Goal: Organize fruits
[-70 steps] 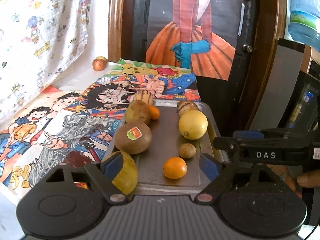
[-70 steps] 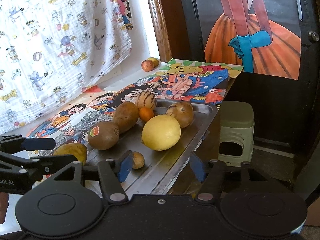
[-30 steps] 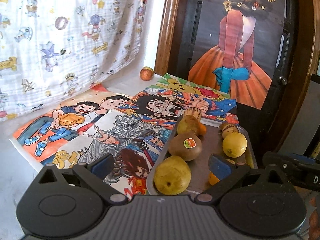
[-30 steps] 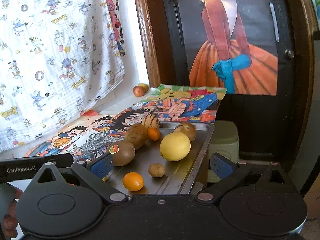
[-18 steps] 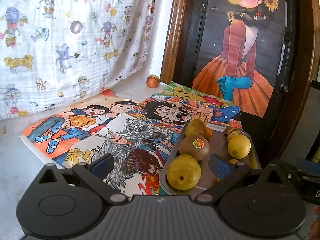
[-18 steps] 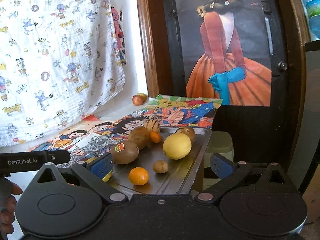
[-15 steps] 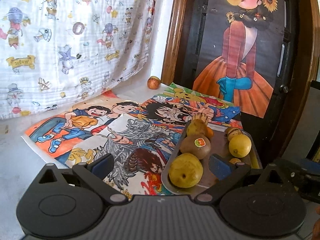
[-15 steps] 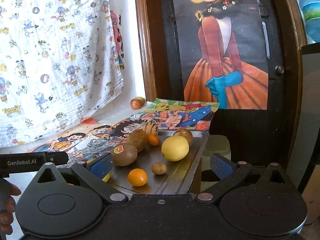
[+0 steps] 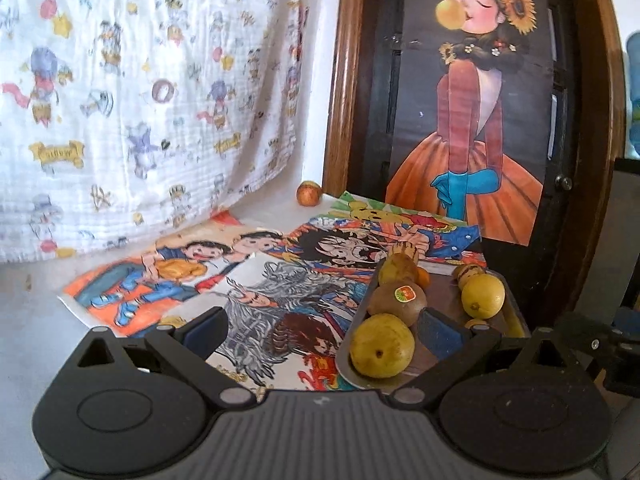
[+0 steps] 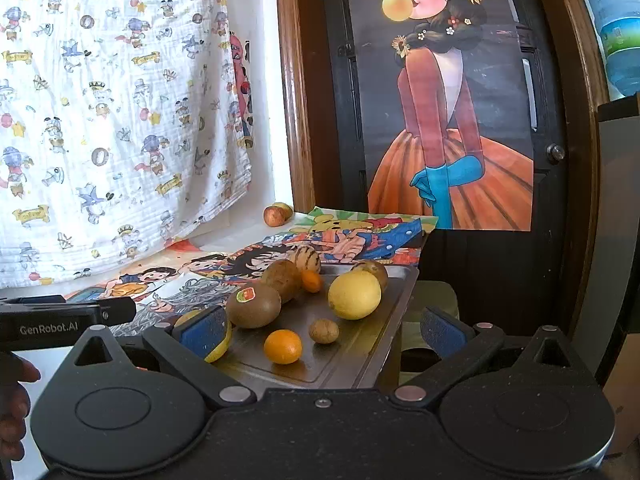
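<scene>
The bench [image 9: 32, 280] carries a metal tray [image 10: 360, 356] of fruit at its right edge. The left tool [image 9: 320, 326] is level above the posters, fingers spread wide, empty. The right tool [image 10: 320, 330] hovers over the tray's near end, also wide open. A lemon [image 10: 354, 294], kiwi [image 10: 253, 305] and small orange [image 10: 283, 346] lie on the tray.

bright daylight washes out the white cloth [image 9: 132, 92]; fisheye bending curves the door frame [image 10: 290, 80], corners go dark, slight softness throughout.
</scene>
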A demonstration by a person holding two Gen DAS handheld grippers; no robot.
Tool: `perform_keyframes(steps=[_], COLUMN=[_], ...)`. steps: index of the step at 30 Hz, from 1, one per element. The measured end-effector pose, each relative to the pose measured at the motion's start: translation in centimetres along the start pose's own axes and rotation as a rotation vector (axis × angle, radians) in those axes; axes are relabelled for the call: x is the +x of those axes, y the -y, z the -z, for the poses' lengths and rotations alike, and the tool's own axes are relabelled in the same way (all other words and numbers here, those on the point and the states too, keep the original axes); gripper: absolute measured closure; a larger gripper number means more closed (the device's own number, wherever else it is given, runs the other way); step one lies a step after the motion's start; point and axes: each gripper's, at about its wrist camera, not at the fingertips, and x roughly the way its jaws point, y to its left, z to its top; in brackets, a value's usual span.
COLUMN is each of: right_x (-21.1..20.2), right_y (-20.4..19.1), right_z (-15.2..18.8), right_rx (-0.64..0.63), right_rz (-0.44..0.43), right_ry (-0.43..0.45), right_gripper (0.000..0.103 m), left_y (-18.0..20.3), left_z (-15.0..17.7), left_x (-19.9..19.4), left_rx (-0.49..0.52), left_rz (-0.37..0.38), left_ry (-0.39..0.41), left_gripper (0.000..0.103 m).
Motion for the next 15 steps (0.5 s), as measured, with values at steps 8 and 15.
perform_keyframes(steps=[8, 15], right_x=[-1.3, -2.5], right_y=[-0.8, -1.3], right_z=[0.8, 1.0], right_rx=[-0.017, -0.023], right_rz=[-0.005, 0.004], right_ry=[-0.005, 0.003], right_gripper=[0.001, 0.001], left_y=[-1.1, -1.5], left_z=[1.1, 1.5], left_x=[-0.8, -1.8], left_rx=[-0.016, -0.012], left_rz=[0.008, 0.016], left_ry=[-0.011, -0.009], left_gripper=[0.000, 0.000])
